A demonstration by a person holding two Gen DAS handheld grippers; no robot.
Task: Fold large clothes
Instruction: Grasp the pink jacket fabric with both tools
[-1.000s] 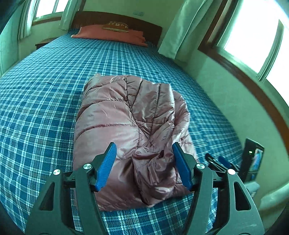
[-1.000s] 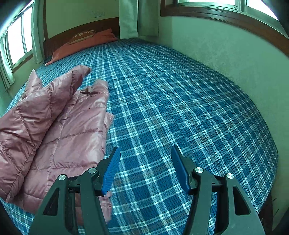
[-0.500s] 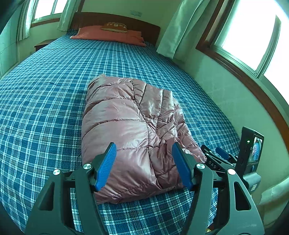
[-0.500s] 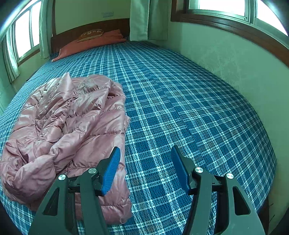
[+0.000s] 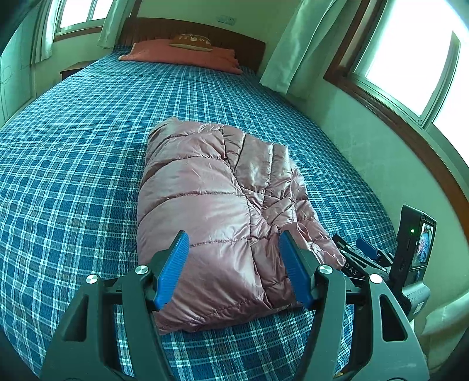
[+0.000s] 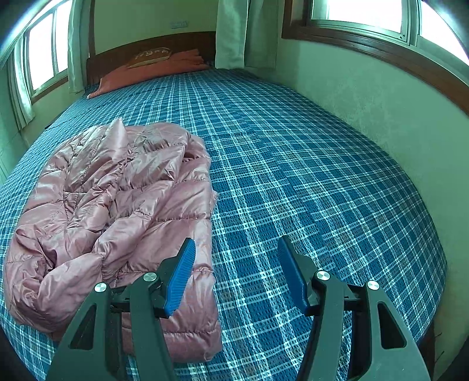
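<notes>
left wrist view:
left gripper [image 5: 233,266]: black plastic frame w/ ribbed blue pads [image 5: 173,271], spread wide, nothing pinched, hanging above the near end of the jacket
jacket [image 5: 217,211]: shiny pink quilted puffer, folded into a chunky rectangle, smooth panel on top w/ curved stitch lines, crinkly layers bunched toward the right finger. Lies straight ahead of and between the fingers, flat on the bed
bedspread [image 5: 73,152]: blue/white plaid, woven waffle-ish texture, runs off both sides of the fingers
right gripper [image 5: 360,258]: pokes in past the right finger, black w/ blue tip, close to the jacket's corner; cant tell touching or not
far end: orange pillow [image 5: 181,55] + dark wood headboard [image 5: 193,30], pale green curtains [image 5: 296,44]

right wrist view:
right gripper [image 6: 234,275]: same black/blue build, fingers apart, empty, over bare plaid
jacket [image 6: 117,211]: from here it's off to the left; the left finger overlaps its near hem. This side looks messier, puffy sleeve folds, glossy wrinkles, rounded edge
bedspread [image 6: 307,175]: fills everything ahead and right of the fingers
wall [image 6: 366,96]: pale green, slightly rough plaster, wood-framed window [image 6: 366,20] above
</notes>
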